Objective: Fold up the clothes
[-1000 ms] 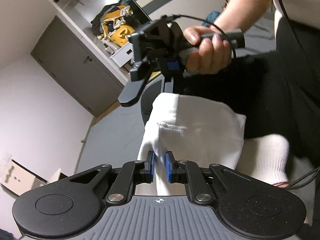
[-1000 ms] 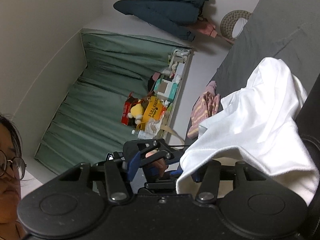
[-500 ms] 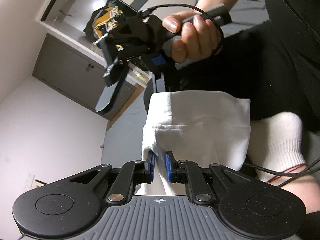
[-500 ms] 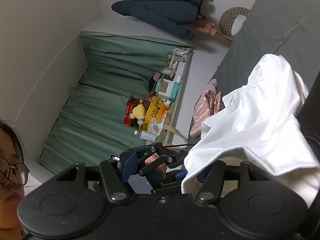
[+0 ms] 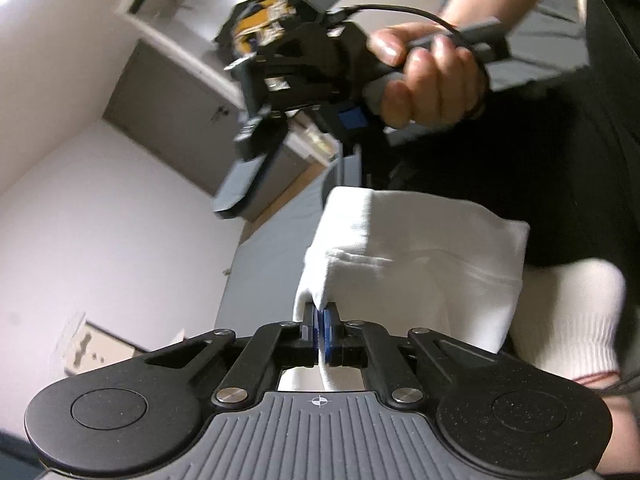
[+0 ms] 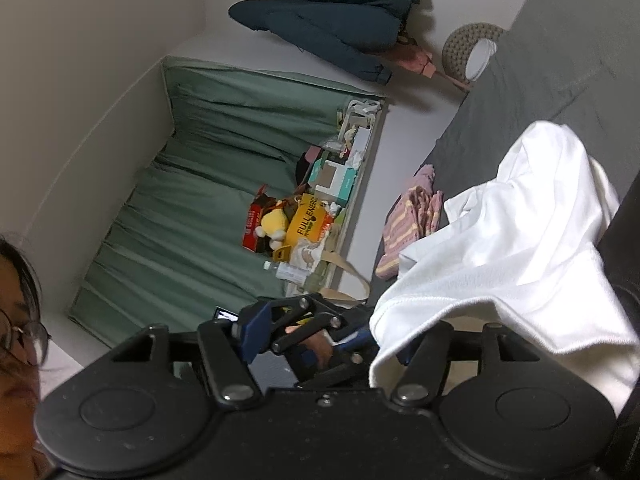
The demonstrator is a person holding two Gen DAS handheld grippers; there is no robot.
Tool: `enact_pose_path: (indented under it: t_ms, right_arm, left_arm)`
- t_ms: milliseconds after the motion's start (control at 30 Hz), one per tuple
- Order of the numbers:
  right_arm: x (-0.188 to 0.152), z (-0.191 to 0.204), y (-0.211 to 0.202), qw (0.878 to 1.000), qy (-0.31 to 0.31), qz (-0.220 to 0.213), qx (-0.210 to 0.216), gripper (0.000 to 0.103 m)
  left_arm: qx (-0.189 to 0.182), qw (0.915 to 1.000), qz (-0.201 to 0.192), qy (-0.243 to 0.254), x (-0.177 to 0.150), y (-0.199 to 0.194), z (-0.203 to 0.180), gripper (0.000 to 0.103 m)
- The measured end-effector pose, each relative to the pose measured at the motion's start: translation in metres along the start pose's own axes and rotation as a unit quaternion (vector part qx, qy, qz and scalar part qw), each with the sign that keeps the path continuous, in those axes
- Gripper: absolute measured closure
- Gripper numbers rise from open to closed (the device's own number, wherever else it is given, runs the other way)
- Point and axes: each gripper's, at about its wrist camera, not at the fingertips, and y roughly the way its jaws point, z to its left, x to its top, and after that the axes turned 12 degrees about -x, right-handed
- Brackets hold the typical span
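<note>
- While I watch through the left wrist camera, my left gripper has its blue pads pinched tight on a fold of the white garment, which rises from the jaws and lies across the person's dark-clothed lap.
- Beyond it, a bare hand grips the handle of my right gripper, blurred; its fingers stand spread wide, one pointing down-left and the other reaching down to the far edge of the cloth.
- From the right wrist camera, the white garment drapes over the right-hand finger; the other finger stands clear of it, so these tongs are released, not clamped.
- Under that cloth the left gripper shows again, a hand wrapped round it.
- Further off, a striped pink cloth lies on the grey bed sheet, near the white one but apart from it.
- Behind, a green curtain and a dark jacket hang on the wall.
</note>
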Motion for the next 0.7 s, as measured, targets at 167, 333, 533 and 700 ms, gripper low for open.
enact_pose_path:
  t_ms: [167, 333, 533, 700]
  right_arm:
    - [-0.002, 0.016, -0.012, 0.999, -0.045, -0.017, -0.023, 0.035]
    - [-0.011, 0.045, -0.032, 0.98, -0.15, -0.045, -0.124, 0.034]
    - [-0.056, 0.092, -0.012, 0.84, -0.409, 0.005, -0.355, 0.048]
    - [-0.081, 0.099, 0.015, 0.807, -0.462, 0.045, -0.365, 0.057]
  left_arm:
    - [0.05, 0.9975, 0.026, -0.042, -0.004, -0.021, 0.009, 0.101]
    - [0.128, 0.9841, 0.082, -0.091, -0.02, -0.039, 0.026, 0.101]
    - [0.2, 0.9552, 0.139, -0.168, -0.054, -0.048, 0.048, 0.101]
    - [0.231, 0.9376, 0.158, -0.206, -0.07, -0.051, 0.058, 0.101]
